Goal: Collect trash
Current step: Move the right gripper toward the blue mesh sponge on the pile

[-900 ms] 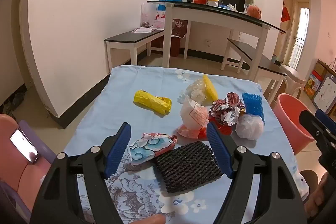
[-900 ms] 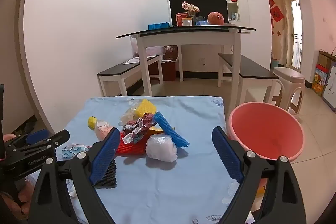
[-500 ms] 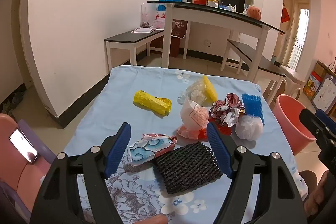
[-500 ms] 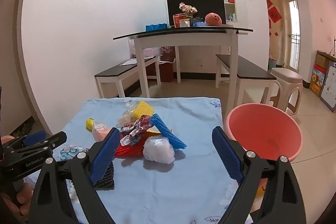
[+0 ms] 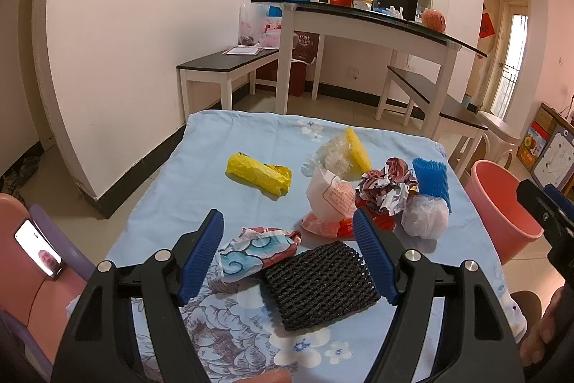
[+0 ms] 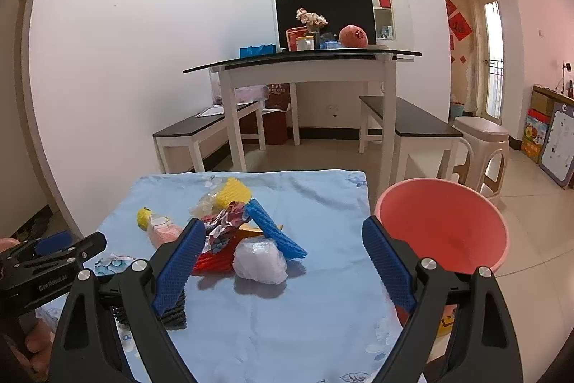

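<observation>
Trash lies on a table with a light blue cloth (image 5: 222,146). Nearest my open left gripper (image 5: 287,239) are a black foam net (image 5: 319,286) and a blue-and-red wrapper (image 5: 258,252); both lie on the cloth below its fingers. Farther off sit a yellow bag (image 5: 258,173), a white-and-pink bag (image 5: 330,196), crumpled red-white paper (image 5: 385,187), blue foam net (image 5: 430,182), a white plastic ball (image 5: 425,218) and yellow foam net (image 5: 357,149). My right gripper (image 6: 283,252) stands open and empty above the cloth (image 6: 323,196), the white plastic ball (image 6: 260,261) ahead of it.
A pink bucket (image 6: 443,225) stands on the floor by the table's right edge. Behind are a tall white table (image 6: 305,67), two dark benches (image 6: 409,121) and a white stool (image 6: 480,139). A phone (image 5: 37,248) lies on a pink chair at the left.
The right wrist view has tilted up a little and swung slightly right, so the trash pile sits lower and more to the left. The left gripper has stayed still.
</observation>
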The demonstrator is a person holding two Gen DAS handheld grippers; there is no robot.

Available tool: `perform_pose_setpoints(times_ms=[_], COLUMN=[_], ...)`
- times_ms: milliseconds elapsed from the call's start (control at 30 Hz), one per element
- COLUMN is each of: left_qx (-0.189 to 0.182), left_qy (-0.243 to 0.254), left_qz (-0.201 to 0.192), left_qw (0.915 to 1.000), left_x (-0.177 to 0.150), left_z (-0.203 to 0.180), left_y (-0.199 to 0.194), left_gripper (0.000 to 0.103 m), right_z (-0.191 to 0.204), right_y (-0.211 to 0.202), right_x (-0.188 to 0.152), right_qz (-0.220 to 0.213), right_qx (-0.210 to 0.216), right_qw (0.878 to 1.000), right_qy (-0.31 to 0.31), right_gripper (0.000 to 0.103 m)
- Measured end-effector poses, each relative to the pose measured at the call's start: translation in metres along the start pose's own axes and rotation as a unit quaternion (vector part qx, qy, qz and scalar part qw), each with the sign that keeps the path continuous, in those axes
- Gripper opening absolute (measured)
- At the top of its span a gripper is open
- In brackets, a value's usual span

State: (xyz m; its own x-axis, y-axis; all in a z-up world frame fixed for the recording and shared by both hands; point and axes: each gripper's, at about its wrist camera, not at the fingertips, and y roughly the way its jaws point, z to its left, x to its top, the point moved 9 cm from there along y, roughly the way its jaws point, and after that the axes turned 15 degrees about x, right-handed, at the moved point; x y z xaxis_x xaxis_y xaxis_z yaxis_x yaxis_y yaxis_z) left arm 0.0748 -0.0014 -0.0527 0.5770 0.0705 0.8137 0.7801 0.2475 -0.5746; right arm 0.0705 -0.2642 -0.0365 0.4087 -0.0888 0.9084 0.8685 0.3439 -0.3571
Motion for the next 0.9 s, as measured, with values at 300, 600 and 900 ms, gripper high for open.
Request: perform_pose_setpoints(times_ms=[300,600,900], left_qx=[-0.001,-0.014,-0.021], left_qy=[-0.001,-0.008,-0.017], left_qz=[0.000,-0.001,0.000], left_qw=[1.0000,0.9999,0.9996], left_x=[0.000,-0.007,-0.008], left_z=[0.000,-0.002,0.019], left_y=[-0.001,0.014,0.021], left_gripper=[0.075,0.075,0.075], right_z=[-0.005,-0.011,-0.016], right_y=[0.001,0.004,0.015], right_x=[0.001,-0.003,-0.011], right_qz=[0.000,0.007,0.018], right_qx=[-0.007,-0.010,-0.007], right_qw=[1.000,1.000,1.000], right_qy=[0.005,0.008,0.009], right_gripper=[0.087,0.087,0.083])
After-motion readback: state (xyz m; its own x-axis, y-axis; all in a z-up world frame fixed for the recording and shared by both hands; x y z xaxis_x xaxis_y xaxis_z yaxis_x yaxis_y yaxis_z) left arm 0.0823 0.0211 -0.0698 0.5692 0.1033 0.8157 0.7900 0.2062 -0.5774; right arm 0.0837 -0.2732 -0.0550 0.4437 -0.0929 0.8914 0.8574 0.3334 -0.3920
